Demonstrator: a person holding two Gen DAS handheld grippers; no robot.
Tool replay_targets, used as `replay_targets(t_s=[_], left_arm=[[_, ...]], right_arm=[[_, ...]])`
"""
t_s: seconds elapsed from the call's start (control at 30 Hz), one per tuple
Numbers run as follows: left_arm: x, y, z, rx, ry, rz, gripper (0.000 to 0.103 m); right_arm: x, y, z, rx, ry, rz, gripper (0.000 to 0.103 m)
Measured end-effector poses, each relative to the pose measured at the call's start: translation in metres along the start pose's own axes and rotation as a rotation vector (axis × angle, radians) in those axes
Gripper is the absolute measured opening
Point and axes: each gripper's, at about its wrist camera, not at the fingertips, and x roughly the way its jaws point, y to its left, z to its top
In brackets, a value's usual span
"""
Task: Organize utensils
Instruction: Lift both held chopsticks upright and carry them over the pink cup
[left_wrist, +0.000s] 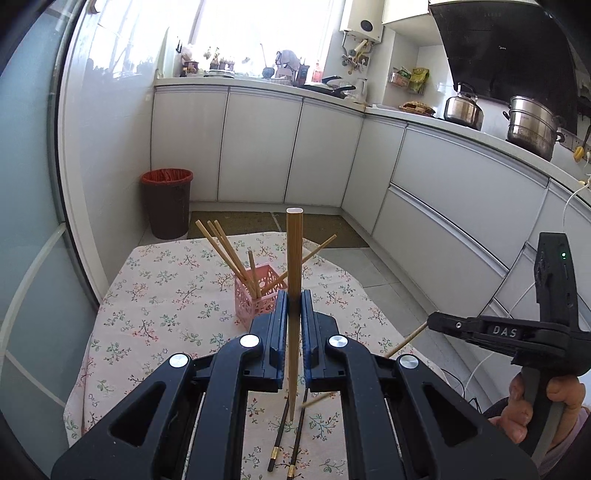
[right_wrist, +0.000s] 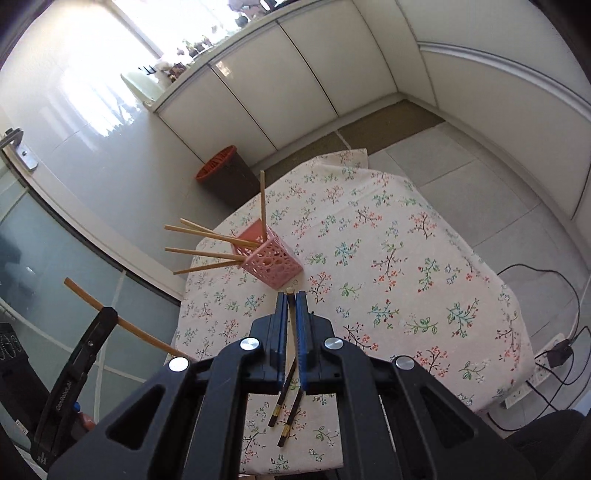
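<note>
Five wooden chopsticks (right_wrist: 207, 254) are counted in the pink lattice holder (right_wrist: 271, 264) on the floral tablecloth (right_wrist: 406, 258). One wooden chopstick (left_wrist: 294, 280) is pinched upright in the left gripper (left_wrist: 294, 306). Two dark chopsticks (right_wrist: 286, 417) are seen on the cloth, upper ends hidden. The right gripper (right_wrist: 291, 306) is clamped on a chopstick (right_wrist: 290, 291), mostly hidden.

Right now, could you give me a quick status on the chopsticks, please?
Left gripper and right gripper each shut on a wooden chopstick. Pink holder has five. Dark pair on table. Nothing blocking.
</note>
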Motion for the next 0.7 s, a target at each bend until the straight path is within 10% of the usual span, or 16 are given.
replay_targets(t_s=[0.7], left_arm=[[0.010,-0.009,0.110,-0.027,-0.206,0.046,0.006]], right_arm=[[-0.057,0.051,0.114,-0.058,-0.229,0.133,0.005]])
